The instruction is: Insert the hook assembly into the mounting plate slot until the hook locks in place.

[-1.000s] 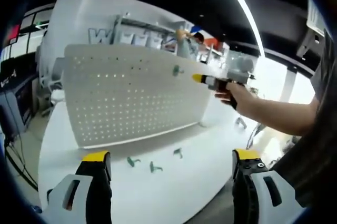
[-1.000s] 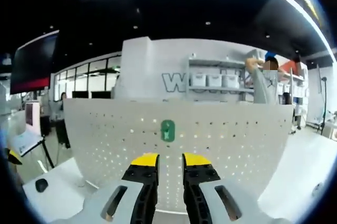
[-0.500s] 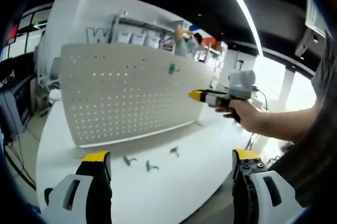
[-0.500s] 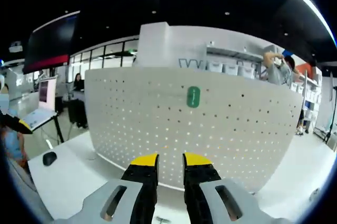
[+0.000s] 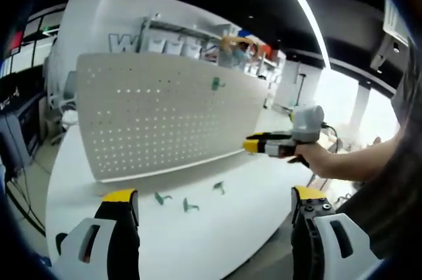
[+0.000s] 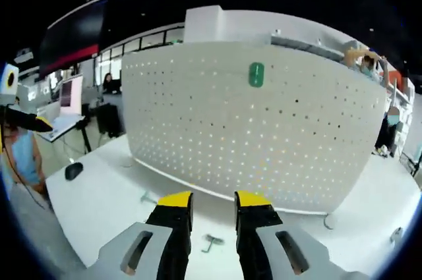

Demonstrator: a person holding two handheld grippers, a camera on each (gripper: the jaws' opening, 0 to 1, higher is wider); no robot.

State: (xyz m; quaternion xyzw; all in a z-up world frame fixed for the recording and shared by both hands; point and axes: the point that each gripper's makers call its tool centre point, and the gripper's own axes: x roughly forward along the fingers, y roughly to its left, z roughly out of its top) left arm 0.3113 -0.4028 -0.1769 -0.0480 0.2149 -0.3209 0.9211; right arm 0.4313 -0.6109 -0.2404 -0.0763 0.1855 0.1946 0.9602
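Already one green hook [image 6: 256,74] sits high on the white perforated mounting plate [image 6: 264,135], which stands upright on the white table [image 5: 198,240]; in the left gripper view the same hook [image 5: 215,83] shows near the plate's upper right. Three more small green hooks lie loose on the table in front of the plate — one at the left [image 5: 160,197], one in the middle [image 5: 188,205], one to the right [image 5: 219,188], set apart from one another.

The left hand-held gripper [image 5: 214,204] hangs back with its jaws spread wide and nothing between them. The right hand-held gripper [image 6: 213,201] faces the plate with jaws nearly together, a narrow gap showing, and nothing held; it also appears from the side in the left gripper view [image 5: 264,145], carried in a person's hand [image 5: 316,158].

By the look of them, the hooks are light, stiff moulded plastic — small enough to skate across the smooth table if nudged. The flat back plate seems the better place to pinch, leaving the insertion side free, though its detail is too small to make out.
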